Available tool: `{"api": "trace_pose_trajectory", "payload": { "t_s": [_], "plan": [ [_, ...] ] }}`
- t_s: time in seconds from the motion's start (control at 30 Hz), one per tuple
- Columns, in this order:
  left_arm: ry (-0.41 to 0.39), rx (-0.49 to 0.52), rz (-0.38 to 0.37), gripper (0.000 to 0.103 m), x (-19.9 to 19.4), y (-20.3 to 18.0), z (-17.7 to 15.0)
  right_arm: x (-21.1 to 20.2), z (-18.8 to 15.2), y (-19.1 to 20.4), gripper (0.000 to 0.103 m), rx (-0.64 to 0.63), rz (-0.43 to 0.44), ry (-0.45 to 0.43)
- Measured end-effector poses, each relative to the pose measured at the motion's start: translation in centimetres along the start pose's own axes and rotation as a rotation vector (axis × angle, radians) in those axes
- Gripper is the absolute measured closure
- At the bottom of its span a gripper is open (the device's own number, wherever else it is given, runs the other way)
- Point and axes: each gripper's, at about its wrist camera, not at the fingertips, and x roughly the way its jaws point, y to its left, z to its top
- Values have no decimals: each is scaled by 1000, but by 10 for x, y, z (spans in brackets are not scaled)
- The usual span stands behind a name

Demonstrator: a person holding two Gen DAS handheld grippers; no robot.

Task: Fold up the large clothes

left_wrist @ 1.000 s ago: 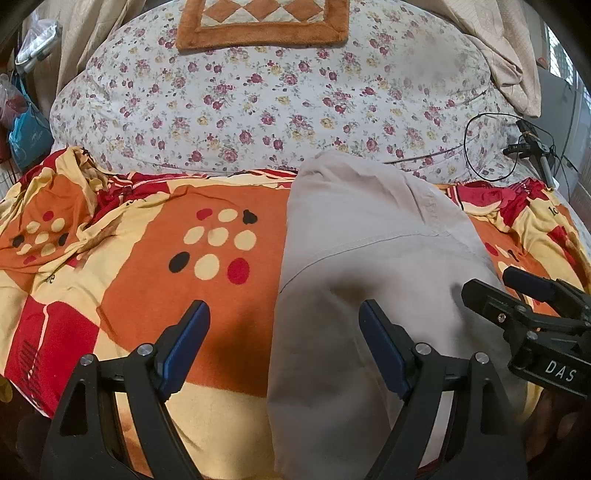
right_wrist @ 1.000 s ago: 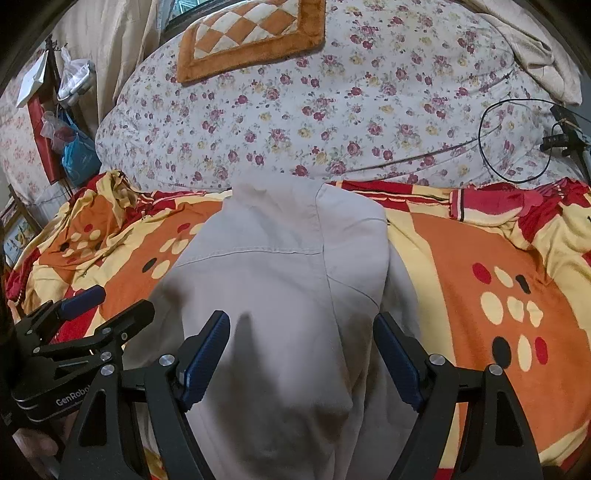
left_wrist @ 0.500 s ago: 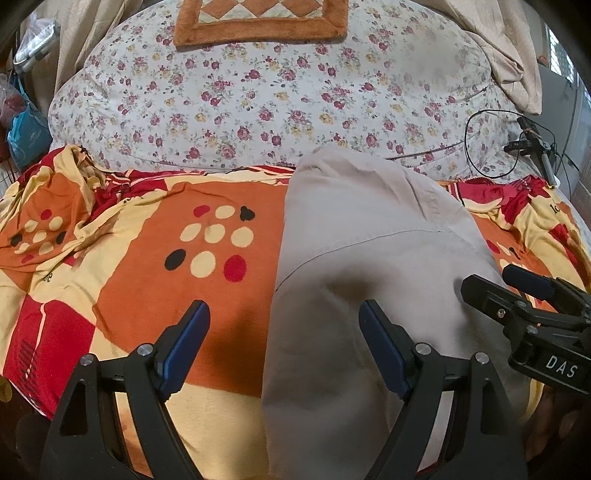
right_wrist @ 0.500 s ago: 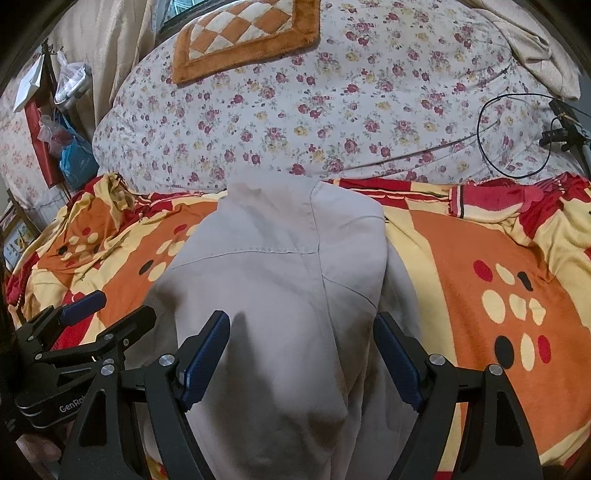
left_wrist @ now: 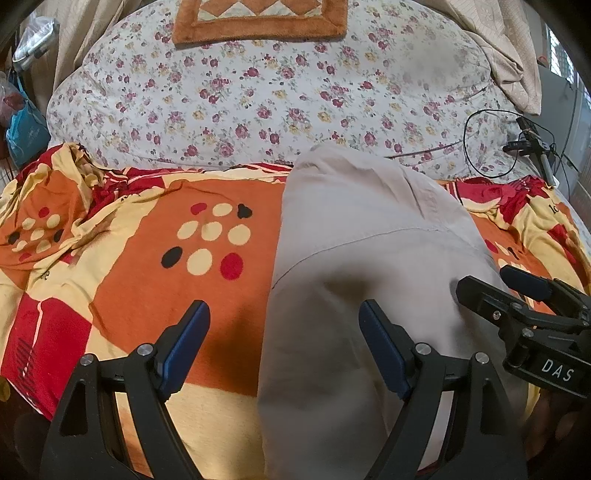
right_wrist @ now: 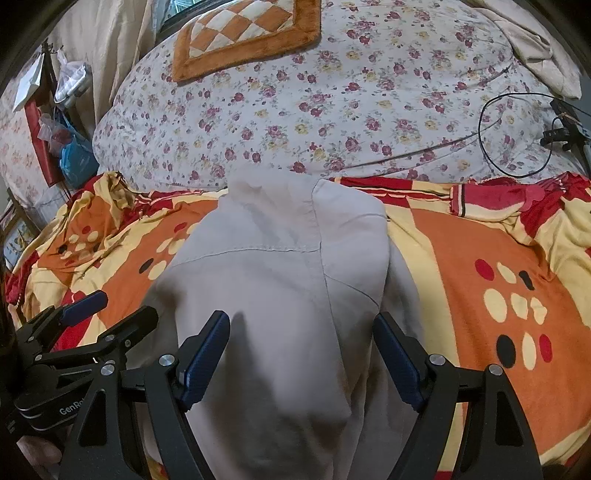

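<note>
A beige garment (left_wrist: 362, 236) lies folded into a long strip on the orange, red and yellow patterned blanket (left_wrist: 155, 280); it also shows in the right wrist view (right_wrist: 280, 280). My left gripper (left_wrist: 284, 343) is open and empty above the garment's left edge, one finger over the blanket, one over the cloth. My right gripper (right_wrist: 301, 354) is open and empty above the garment's near part. Each gripper shows in the other's view: the right one (left_wrist: 517, 295) at the garment's right side, the left one (right_wrist: 88, 314) at its left side.
A floral quilt (left_wrist: 258, 96) is heaped behind the blanket, with an orange checked mat (left_wrist: 258, 18) on top. A black cable loop and a small clip device (left_wrist: 528, 144) lie at the far right. Bags (left_wrist: 22, 125) hang at the left.
Both grippers have drifted slightly; the view shifts a little and the garment looks unchanged. Both stay open.
</note>
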Motion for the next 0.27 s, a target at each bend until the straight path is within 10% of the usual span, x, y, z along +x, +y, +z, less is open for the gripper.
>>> {"api": "trace_pose_trajectory", "payload": {
  "t_s": [0.27],
  "plan": [
    [-13, -7, -19, 20, 0, 9, 5, 0, 1, -1, 22, -1, 4, 4]
  ]
}}
